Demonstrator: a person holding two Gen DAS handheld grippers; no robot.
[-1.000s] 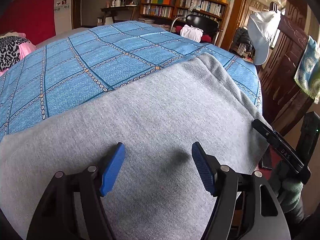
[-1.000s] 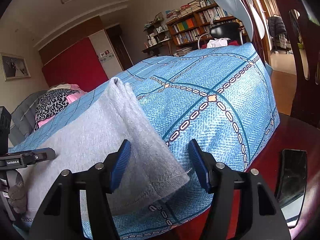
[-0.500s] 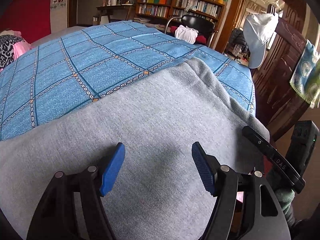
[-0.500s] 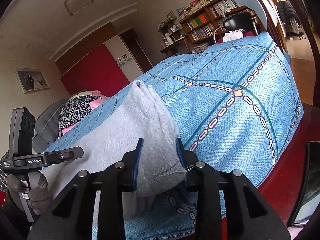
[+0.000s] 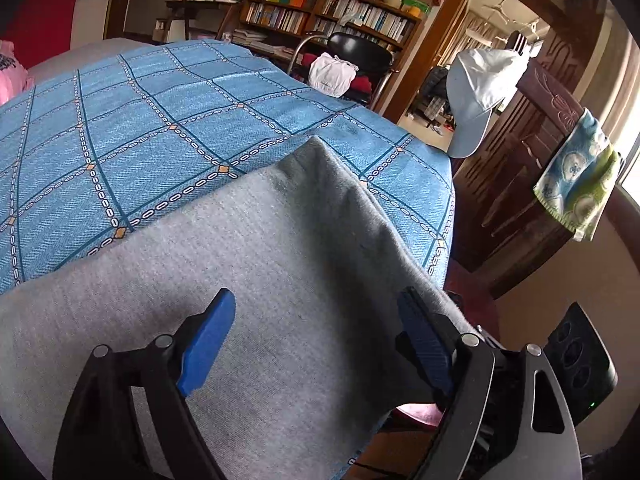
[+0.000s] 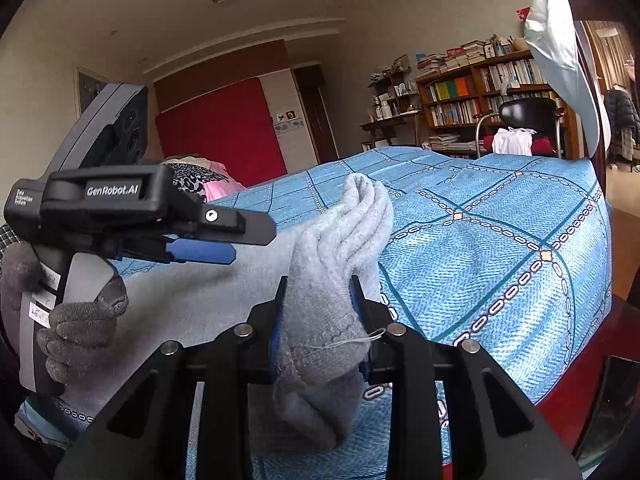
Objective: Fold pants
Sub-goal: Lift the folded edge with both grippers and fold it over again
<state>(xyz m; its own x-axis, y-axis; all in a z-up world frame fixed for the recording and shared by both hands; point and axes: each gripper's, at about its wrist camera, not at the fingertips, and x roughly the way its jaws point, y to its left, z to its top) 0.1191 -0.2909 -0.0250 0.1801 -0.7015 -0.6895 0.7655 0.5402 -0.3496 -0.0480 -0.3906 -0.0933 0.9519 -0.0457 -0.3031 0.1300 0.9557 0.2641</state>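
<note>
1. The grey pants (image 5: 280, 280) lie along the bed's (image 5: 140, 140) near edge; soft, limp fleece, likely to sag
2. Right gripper (image 6: 318, 312) pinches the bunched hem; its jaws just closed
3. Left gripper (image 5: 316, 340), jaws just widened, hovers spread; best grips are hem corners

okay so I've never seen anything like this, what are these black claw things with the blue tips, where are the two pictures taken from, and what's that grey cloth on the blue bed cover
They are two hand-held grippers, each carrying a camera that looks out along its fingers. One picture comes from the left gripper, whose jaws stand open above the grey pants and have just been opening. The other comes from the right gripper, whose jaws have just closed on a bunched end of the pants. That view also shows the left gripper held in a gloved hand. The pants lie on a blue patterned bedspread.
</note>
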